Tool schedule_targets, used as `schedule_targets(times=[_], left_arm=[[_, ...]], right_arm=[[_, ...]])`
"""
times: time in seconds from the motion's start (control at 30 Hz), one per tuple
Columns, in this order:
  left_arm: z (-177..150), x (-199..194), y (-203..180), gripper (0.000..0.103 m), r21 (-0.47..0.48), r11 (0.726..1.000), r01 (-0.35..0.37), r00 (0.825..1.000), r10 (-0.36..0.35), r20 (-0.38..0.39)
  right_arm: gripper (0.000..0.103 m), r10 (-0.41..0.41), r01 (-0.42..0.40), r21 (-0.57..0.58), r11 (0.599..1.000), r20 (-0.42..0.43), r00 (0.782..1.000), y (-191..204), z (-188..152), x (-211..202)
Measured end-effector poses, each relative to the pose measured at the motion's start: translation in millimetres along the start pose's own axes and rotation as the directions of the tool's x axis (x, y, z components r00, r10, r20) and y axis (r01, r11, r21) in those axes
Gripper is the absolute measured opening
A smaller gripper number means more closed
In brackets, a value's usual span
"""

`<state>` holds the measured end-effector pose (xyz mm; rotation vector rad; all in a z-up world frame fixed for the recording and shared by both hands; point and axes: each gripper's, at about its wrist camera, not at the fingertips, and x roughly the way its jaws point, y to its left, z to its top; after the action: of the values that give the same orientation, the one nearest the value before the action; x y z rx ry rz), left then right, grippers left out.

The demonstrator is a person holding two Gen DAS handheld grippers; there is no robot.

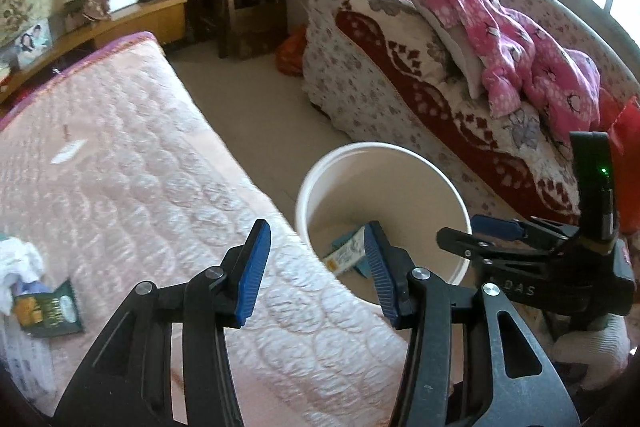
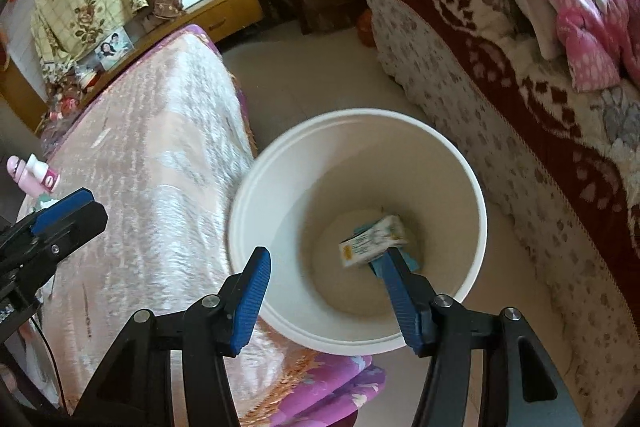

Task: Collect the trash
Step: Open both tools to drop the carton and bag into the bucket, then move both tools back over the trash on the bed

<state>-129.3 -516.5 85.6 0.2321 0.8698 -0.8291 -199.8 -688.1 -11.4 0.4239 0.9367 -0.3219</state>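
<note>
Left hand-held gripper [image 1: 316,269] points steeply down, its blue pads apart with nothing between them. Right hand-held gripper [image 2: 328,297] also tilts steeply down, pads apart and empty. The two sit side by side, close together.

White bin [image 2: 280,171]: one, on the floor between bed and sofa.
Cartons in the bin [image 2: 372,239]: one was visible, with something blue beneath it.
Green packet [image 1: 50,309]: one lay on the bed.
Crumpled white tissue [image 1: 18,263]: one clump was beside it.
Pink bottle [image 2: 34,175]: one.
Grippers: two, the left gripper [image 1: 316,271] and the right gripper [image 2: 326,297].
</note>
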Motion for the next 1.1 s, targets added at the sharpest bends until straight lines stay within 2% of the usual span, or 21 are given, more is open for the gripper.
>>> schedule_targets(times=[0.23, 0.33, 0.43, 0.5, 0.57, 0.63, 0.8, 1.1], left_arm=[[-6, -28, 19, 0.047, -0.022, 0.998, -0.065, 0.996, 0.067, 0.065], [-9, -41, 28, 0.047, -0.036, 0.996, -0.076, 0.992, 0.079, 0.093], [-13, -56, 38, 0.047, -0.052, 0.995, -0.089, 0.988, 0.095, 0.121], [-17, -68, 47, 0.051, -0.067, 0.993, -0.102, 0.984, 0.111, 0.139], [-19, -77, 53, 0.064, -0.083, 0.991, -0.107, 0.981, 0.119, 0.152], [-23, -89, 64, 0.064, -0.11, 0.988, -0.105, 0.977, 0.123, 0.173], [-33, -110, 86, 0.065, -0.147, 0.981, -0.124, 0.972, 0.15, 0.183], [-52, -141, 117, 0.065, -0.196, 0.96, -0.201, 0.95, 0.24, 0.201]], right_arm=[[0.057, 0.027, -0.025, -0.053, 0.998, 0.037, 0.999, 34, 3, -21], [0.063, 0.041, -0.036, -0.082, 0.996, 0.058, 0.998, 52, 5, -32], [0.064, 0.053, -0.043, -0.117, 0.992, 0.08, 0.995, 71, 5, -42], [0.064, 0.067, -0.054, -0.137, 0.989, 0.091, 0.994, 85, 6, -49], [0.064, 0.078, -0.063, -0.151, 0.987, 0.096, 0.992, 95, 6, -52], [0.066, 0.088, -0.07, -0.162, 0.984, 0.102, 0.991, 105, 6, -55], [0.068, 0.115, -0.092, -0.195, 0.977, 0.11, 0.987, 132, 4, -61], [0.072, 0.163, -0.131, -0.251, 0.959, 0.109, 0.981, 174, -5, -63]])
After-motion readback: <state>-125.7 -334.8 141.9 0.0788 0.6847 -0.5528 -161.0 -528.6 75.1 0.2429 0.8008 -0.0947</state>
